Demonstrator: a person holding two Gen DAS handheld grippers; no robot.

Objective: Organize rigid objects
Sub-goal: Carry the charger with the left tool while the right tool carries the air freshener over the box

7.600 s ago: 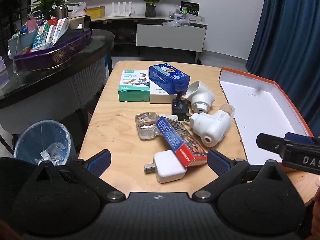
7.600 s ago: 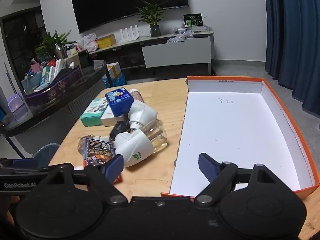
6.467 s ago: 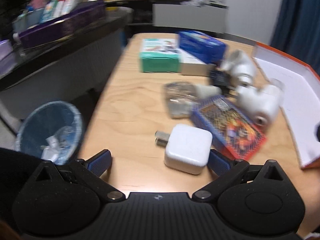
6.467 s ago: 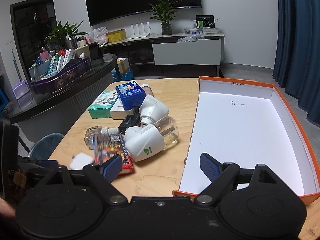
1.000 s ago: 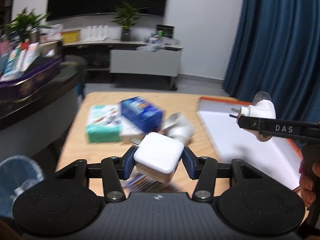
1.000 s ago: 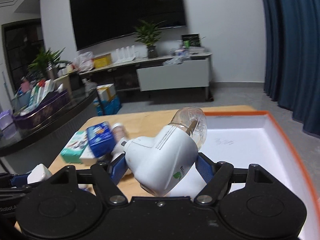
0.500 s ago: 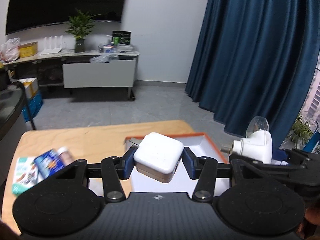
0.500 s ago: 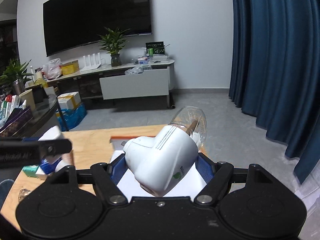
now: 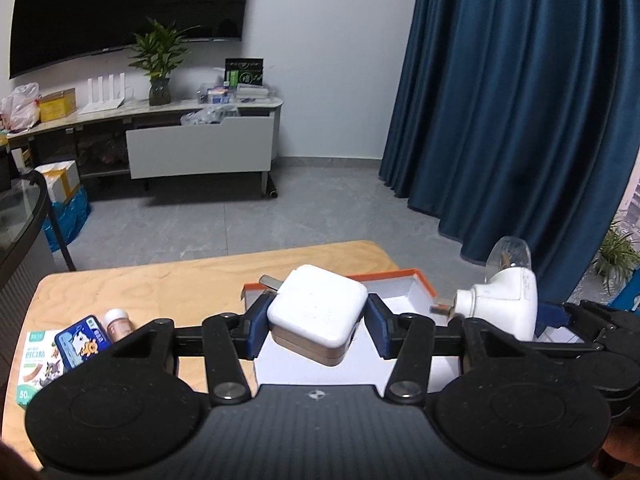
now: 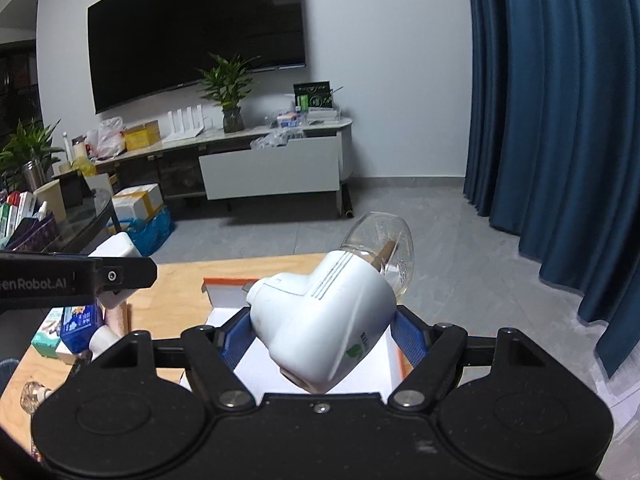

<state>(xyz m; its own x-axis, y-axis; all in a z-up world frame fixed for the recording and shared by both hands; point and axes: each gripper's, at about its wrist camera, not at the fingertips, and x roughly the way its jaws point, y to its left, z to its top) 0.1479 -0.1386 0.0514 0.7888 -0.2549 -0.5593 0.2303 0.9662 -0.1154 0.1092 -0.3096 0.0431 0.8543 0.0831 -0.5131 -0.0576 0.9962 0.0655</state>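
Squarely between the blue pads of the left gripper (image 9: pixel 316 322) sits a white charger block (image 9: pixel 316 316), clamped on both flanks, tilted a little, with its metal prongs poking out past the upper left corner. Below and just ahead of it lies the box (image 9: pixel 416 278), white inside with an orange rim, resting on the wooden table (image 9: pixel 160 284).

To the right of that gripper, at about the same height, the right gripper (image 9: pixel 496 320) grasps a white plug-in vaporizer (image 9: pixel 500 300); its prongs point left toward the charger and a clear bottle stands up from its top. The two held things are near each other but apart.

From the right wrist view, the vaporizer (image 10: pixel 324 320) fills the space between the right gripper's (image 10: pixel 320 338) pads, pressed on both sides with the jaws spread wide around its bulky body, and the clear bottle angles up and to the right beyond the fingertips. The box (image 10: pixel 228 282) lies underneath and ahead. Off to the left, the left gripper (image 10: pixel 116 276) reaches in with the charger block (image 10: pixel 116 248) only partly visible behind it.

Low on the left of the left gripper, on the table, lie a green carton (image 9: pixel 32 354), a blue tin (image 9: pixel 82 340) leaning over it, and a small bottle (image 9: pixel 118 320) with a white cap.
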